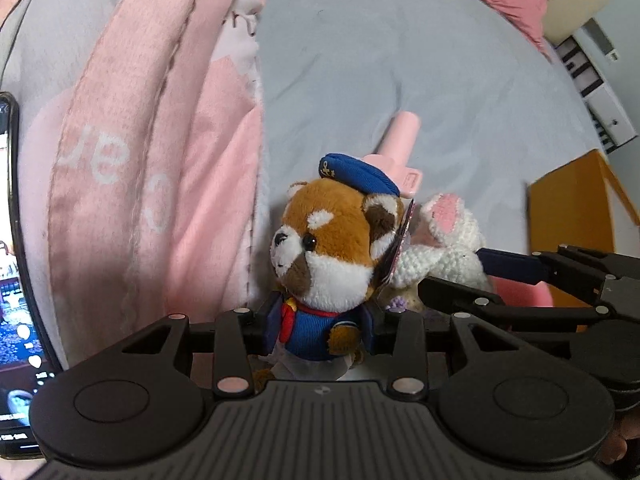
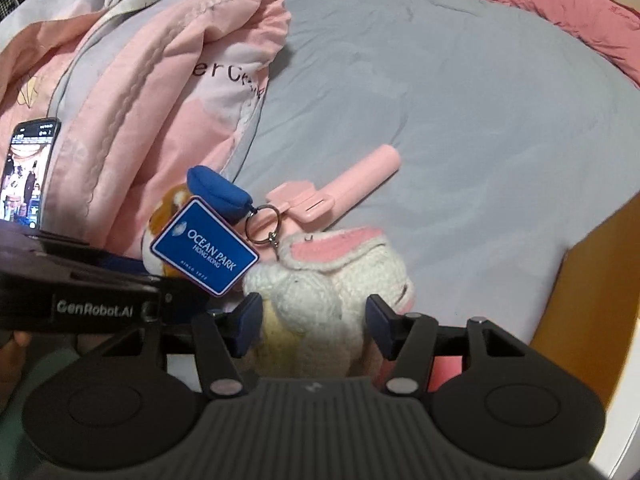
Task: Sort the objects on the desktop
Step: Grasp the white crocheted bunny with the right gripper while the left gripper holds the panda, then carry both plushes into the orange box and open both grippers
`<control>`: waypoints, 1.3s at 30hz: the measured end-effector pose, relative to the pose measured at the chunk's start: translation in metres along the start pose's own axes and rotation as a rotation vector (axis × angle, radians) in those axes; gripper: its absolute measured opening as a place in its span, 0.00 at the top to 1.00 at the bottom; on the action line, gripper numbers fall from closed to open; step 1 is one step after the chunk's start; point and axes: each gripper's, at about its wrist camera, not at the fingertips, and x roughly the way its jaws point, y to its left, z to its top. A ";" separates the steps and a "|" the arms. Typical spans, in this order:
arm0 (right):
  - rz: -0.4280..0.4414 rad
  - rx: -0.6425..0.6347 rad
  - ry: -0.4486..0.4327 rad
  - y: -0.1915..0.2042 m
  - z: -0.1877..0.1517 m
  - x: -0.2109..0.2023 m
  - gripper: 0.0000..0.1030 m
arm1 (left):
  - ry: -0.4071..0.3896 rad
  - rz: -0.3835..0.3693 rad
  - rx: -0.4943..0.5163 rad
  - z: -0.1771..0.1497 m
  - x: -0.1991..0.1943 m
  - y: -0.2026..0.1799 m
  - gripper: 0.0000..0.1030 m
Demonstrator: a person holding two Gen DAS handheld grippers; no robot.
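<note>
Two light, soft toys lie on the grey sheet (image 2: pixel 460 120) beside one rigid pink stick (image 2: pixel 352 180): left gripper (image 1: pixel 322 330) clamped on the panda plush (image 1: pixel 324 248) at its squashy torso, right gripper (image 2: pixel 314 328) spread, pads clear of the crochet rabbit (image 2: pixel 332 276) between them.

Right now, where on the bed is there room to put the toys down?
The wide grey sheet beyond the pink stick is bare, bordered by the pink quilt and the red blanket. Near the hand-held grippers it is crowded: red panda plush, crochet bunny and stick bunch together.
</note>
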 end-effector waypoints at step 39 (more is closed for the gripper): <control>-0.048 -0.144 -0.439 -0.038 -0.074 -0.205 0.72 | -0.241 -0.166 0.172 -0.032 -0.110 -0.135 0.60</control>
